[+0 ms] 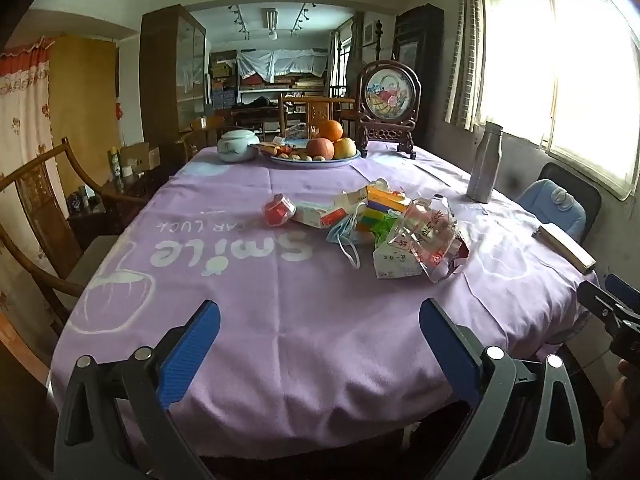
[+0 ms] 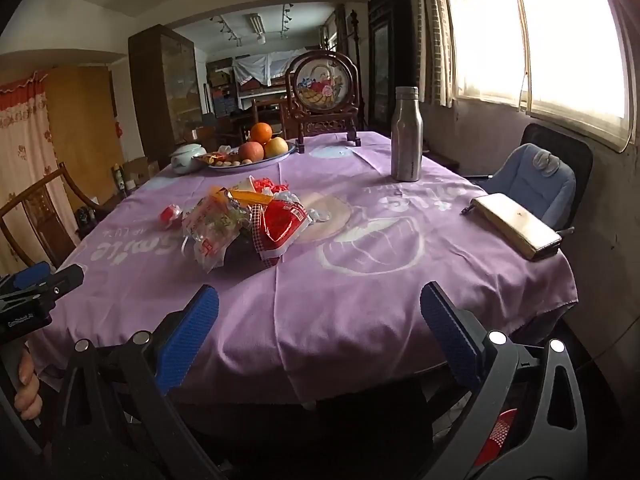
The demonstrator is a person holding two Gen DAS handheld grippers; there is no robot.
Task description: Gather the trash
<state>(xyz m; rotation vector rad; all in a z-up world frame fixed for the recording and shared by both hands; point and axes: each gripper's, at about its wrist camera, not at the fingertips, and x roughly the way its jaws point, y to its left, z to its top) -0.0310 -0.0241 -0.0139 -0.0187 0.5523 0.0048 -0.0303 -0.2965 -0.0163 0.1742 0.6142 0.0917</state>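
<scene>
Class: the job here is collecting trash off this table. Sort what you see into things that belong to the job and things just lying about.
Belongs to the job:
- pile of wrappers and cartons
- blue face mask
- small red packet

Just lying about:
- fruit plate
- steel bottle
- gold wallet
- lidded ceramic jar
- framed embroidery screen

2 low near-edge views, same table (image 1: 304,320)

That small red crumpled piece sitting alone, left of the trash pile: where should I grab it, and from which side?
Take the small red crumpled piece across its middle, coming from above on the near side with the left gripper, whose jaws stand open and empty. It looks compact and roundish, lies apart from the trash pile, and has bare tablecloth in front, so both fingers probably fit beside it.
</scene>
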